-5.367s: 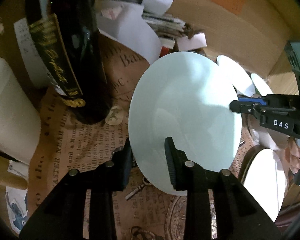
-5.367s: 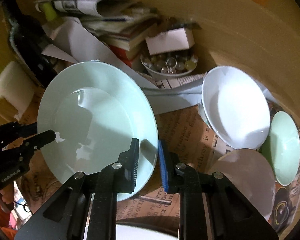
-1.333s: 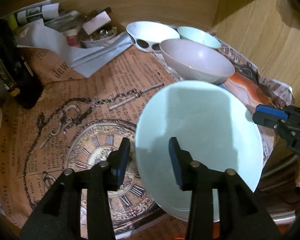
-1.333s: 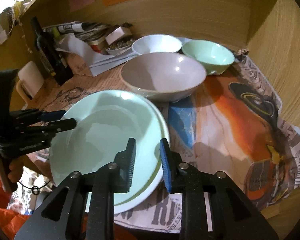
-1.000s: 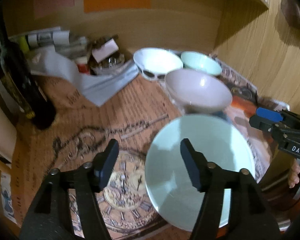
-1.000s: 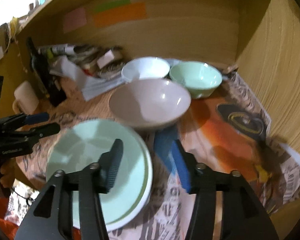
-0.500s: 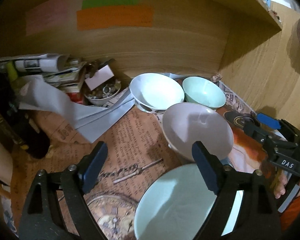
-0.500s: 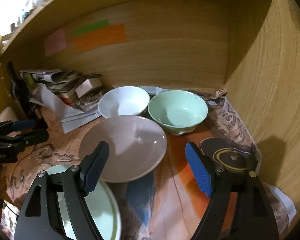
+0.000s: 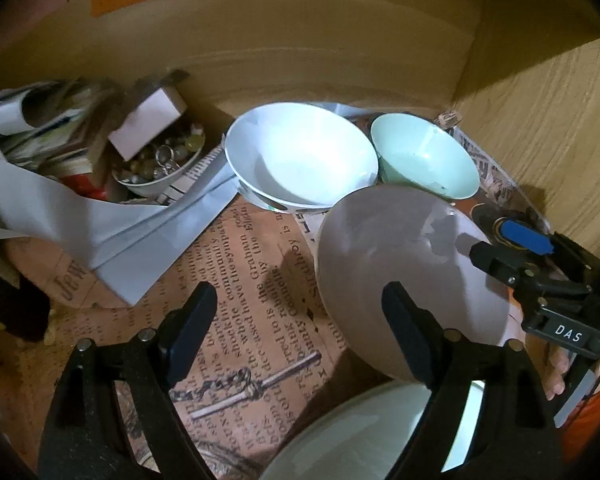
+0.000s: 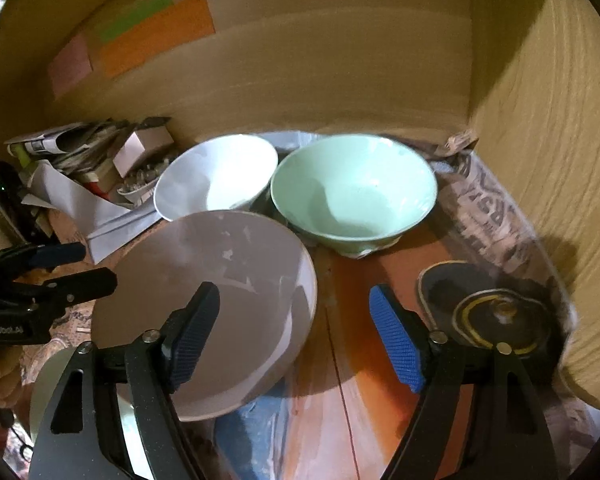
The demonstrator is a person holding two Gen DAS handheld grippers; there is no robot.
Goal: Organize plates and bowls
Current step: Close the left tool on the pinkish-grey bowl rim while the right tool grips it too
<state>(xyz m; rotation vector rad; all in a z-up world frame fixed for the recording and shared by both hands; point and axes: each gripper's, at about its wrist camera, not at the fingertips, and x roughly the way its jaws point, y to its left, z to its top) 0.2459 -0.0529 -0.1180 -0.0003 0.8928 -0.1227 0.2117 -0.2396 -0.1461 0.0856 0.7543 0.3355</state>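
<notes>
1. We see three bowls grouped at centre frame on the newspaper-covered tabletop [image 10: 496, 204] inside a wooden alcove: a wide, shallow grey-lilac ceramic bowl [image 10: 204, 300] nearest us, a white ceramic bowl [image 10: 216, 180] behind it and a pale green ceramic bowl [image 10: 352, 196] to the right.

2. Our left claw [image 9: 300, 328] stands wide with nothing between its jaws; they have just been closing slightly. In the left wrist view its right finger overlaps the lower rim of the grey-lilac bowl [image 9: 404, 264], though we cannot tell whether it touches.

3. Our right claw [image 10: 296, 332] is also wide and empty, its jaws having just narrowed a little; in the right wrist view its left finger hangs over the grey-lilac bowl's hollow while its blue-padded right finger [image 10: 396, 344] sits over bare paper.

4. A pale green round plate [image 9: 364, 436] lies at the bottom edge of the left wrist view, just in front of the grey-lilac bowl.

5. We judge the plate step finished and the bowls next, with both claws lined up on the grey-lilac bowl.

6. The next move, as we read it, calls for each claw to straddle the bowl's thin rim on opposite sides and close firmly before lifting, since the glazed wall looks slippery.
</notes>
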